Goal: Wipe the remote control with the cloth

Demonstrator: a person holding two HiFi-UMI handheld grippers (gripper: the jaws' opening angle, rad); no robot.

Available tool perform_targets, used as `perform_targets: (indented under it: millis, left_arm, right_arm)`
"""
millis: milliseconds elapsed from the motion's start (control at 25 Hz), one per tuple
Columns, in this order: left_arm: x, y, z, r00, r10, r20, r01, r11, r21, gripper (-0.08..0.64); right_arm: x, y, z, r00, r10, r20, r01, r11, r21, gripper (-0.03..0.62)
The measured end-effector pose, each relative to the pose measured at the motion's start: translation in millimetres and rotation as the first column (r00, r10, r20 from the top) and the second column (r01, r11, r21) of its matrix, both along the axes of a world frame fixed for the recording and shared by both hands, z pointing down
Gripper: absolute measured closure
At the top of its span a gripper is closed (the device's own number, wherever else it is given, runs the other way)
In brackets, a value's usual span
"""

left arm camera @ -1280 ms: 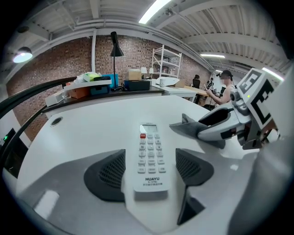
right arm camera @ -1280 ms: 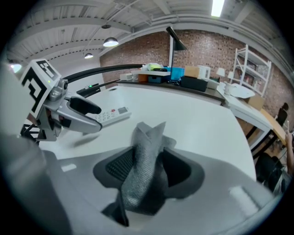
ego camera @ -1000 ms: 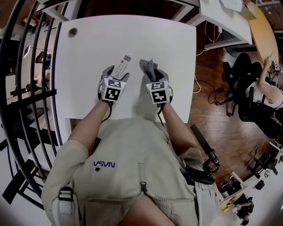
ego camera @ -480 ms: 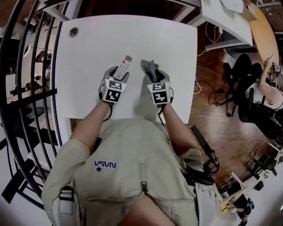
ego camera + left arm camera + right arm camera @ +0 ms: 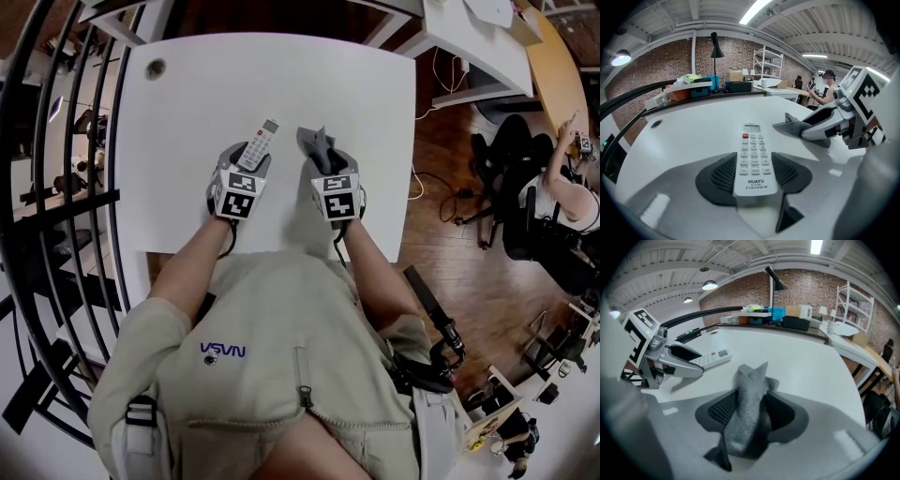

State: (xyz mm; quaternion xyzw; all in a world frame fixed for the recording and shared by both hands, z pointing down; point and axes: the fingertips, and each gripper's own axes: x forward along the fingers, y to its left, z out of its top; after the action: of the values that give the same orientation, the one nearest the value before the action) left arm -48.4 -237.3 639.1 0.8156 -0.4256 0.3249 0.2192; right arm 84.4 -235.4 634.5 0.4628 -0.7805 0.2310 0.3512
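1. White plastic remote control (image 5: 754, 157) is sitting between the left gripper (image 5: 246, 159)'s fingers (image 5: 717, 177), which have just been closing and are now pressing on its lower sides. Its screen end is pointing toward the counter (image 5: 281, 75)'s far edge.
2. Grey cloth (image 5: 750, 380) is bunching upright in the right gripper (image 5: 325, 157), whose fingers (image 5: 783, 416) are clamping it.
3. Both grippers are standing side by side, not touching, around the counter's middle.

Place: we read an open-plan office or lab.
Walls: we see bare brick (image 5: 726, 51).
Ceiling: we see strip lights (image 5: 757, 9).
Furnishings: we find white benches (image 5: 281, 80), metal shelving (image 5: 768, 64), office chairs (image 5: 489, 155).
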Motion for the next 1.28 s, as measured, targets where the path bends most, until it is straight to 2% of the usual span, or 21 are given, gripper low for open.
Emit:
perform_targets:
  millis: [80, 160, 200, 400, 480, 640, 800, 920, 1080, 1280]
  left_arm:
    - [-1.8, 0.0, -3.1, 1.0, -0.002, 0.003, 0.002, 1.0, 0.01, 0.319]
    - [-2.7, 0.4, -5.5, 1.0, 0.0, 0.001, 0.0, 1.0, 0.026, 0.319]
    - [-2.6, 0.7, -6.3, 1.0, 0.001, -0.002, -0.001, 0.999, 0.035, 0.319]
    - [-2.7, 3.9, -17.3, 1.0, 0.004, -0.011, -0.003, 0.997, 0.073, 0.319]
    - [-4.1, 6.3, -30.5, 1.0, 0.007, -0.016, -0.006, 0.996, 0.086, 0.319]
    - [-4.1, 13.4, -57.9, 0.999, 0.018, -0.035, -0.014, 0.994, 0.108, 0.319]
    - [3.9, 19.5, -88.2, 0.998, 0.059, -0.035, -0.052, 0.982, 0.181, 0.319]
    - [11.9, 27.1, -115.1, 0.994, 0.102, -0.03, -0.092, 0.965, 0.246, 0.319]
    - [22.4, 36.0, -152.6, 0.986, 0.164, -0.02, -0.148, 0.93, 0.336, 0.319]
    - [33.7, 53.1, -198.4, 0.972, 0.237, -0.009, -0.206, 0.863, 0.462, 0.319]
  right_arm:
    - [-0.3, 0.3, 0.2, 1.0, -0.004, -0.006, 0.004, 1.0, -0.004, 0.414]
    - [-0.5, 1.3, 0.4, 1.0, -0.008, -0.018, 0.008, 1.0, -0.01, 0.519]
    - [-0.4, 1.6, 0.6, 1.0, -0.009, -0.023, 0.009, 1.0, -0.013, 0.531]
    - [0.9, 3.5, -3.0, 1.0, 0.005, -0.014, -0.006, 1.0, -0.017, 0.557]
    - [0.5, 4.9, -12.5, 1.0, 0.022, 0.004, -0.022, 1.0, 0.006, 0.558]
    - [-7.6, 5.5, -48.7, 0.999, 0.032, 0.042, -0.036, 0.994, 0.102, 0.56]
    - [-18.8, 5.9, -102.2, 0.996, 0.023, 0.088, -0.043, 0.973, 0.229, 0.56]
    - [-25.5, 7.9, -148.7, 0.995, 0.001, 0.102, -0.035, 0.944, 0.328, 0.56]
    - [-31.9, 7.5, -200.5, 0.997, -0.047, 0.069, 0.012, 0.898, 0.439, 0.56]
    - [-42.3, 18.3, -244.0, 0.996, -0.083, 0.025, 0.057, 0.847, 0.529, 0.56]
